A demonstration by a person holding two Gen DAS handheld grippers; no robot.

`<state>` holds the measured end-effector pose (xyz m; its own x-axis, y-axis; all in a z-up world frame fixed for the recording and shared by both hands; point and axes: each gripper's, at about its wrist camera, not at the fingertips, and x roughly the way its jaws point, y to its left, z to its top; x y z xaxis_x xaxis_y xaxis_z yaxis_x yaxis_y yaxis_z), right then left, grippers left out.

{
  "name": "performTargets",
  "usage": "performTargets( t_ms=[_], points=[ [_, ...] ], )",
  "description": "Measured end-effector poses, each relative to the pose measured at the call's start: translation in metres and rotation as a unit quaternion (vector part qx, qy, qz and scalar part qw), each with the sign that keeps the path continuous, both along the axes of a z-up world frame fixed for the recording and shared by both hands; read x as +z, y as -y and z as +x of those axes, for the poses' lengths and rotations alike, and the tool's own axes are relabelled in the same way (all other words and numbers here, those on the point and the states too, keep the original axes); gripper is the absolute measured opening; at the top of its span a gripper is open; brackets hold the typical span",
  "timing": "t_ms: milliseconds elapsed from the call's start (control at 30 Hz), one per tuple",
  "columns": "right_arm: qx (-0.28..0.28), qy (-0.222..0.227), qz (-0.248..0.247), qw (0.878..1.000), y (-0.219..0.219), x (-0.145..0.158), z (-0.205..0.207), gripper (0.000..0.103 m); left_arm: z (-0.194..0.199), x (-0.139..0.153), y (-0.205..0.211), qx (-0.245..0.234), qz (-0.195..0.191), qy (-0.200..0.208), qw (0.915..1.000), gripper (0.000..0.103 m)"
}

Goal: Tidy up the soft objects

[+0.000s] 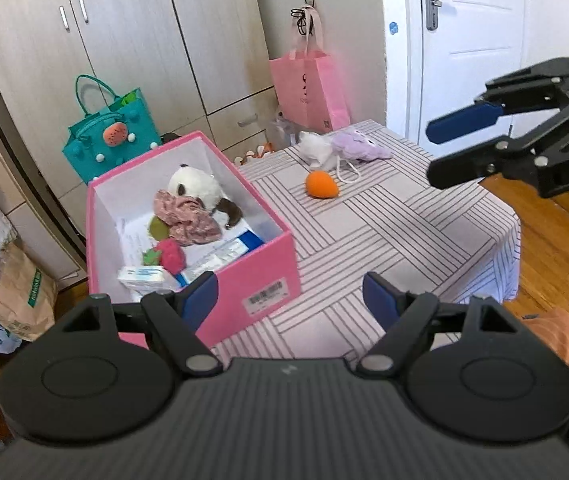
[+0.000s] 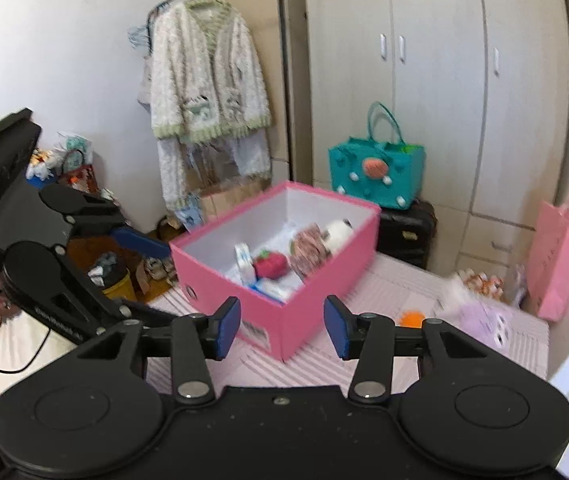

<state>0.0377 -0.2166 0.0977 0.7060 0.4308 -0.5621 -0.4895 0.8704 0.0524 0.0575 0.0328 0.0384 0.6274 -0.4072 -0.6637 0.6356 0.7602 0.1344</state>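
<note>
Orange toy (image 1: 321, 185) sits mid-frame on the surface (image 1: 384, 240), right of the pink box (image 1: 244, 280). Right tool (image 1: 436, 152), upper right, spread wide & empty, looks nearer; left tool (image 1: 290, 300) also wide, empty.

The striped cloth-covered desk (image 1: 384, 236) lies bare between the open pink cardboard box (image 1: 244, 280) at its left edge and the orange soft ball (image 1: 321, 185); white and lilac plush toys (image 1: 340, 148) crowd the far corner, just before the pink paper bag (image 1: 308, 88)
</note>
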Motion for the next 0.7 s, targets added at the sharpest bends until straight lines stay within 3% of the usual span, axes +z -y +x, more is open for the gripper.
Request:
performTargets(
  t_ms=[300, 700],
  points=[
    [-0.042, -0.038, 0.015, 0.998, 0.046, -0.037, 0.002, 0.055, -0.003, -0.028, 0.038, -0.027, -0.015, -0.002, 0.9995, 0.079],
    [-0.079, -0.058, 0.046, 0.994, 0.099, -0.081, 0.039, 0.06, 0.042, -0.059, 0.089, -0.019, -0.068, -0.018, 0.9973, 0.079]
  ],
)
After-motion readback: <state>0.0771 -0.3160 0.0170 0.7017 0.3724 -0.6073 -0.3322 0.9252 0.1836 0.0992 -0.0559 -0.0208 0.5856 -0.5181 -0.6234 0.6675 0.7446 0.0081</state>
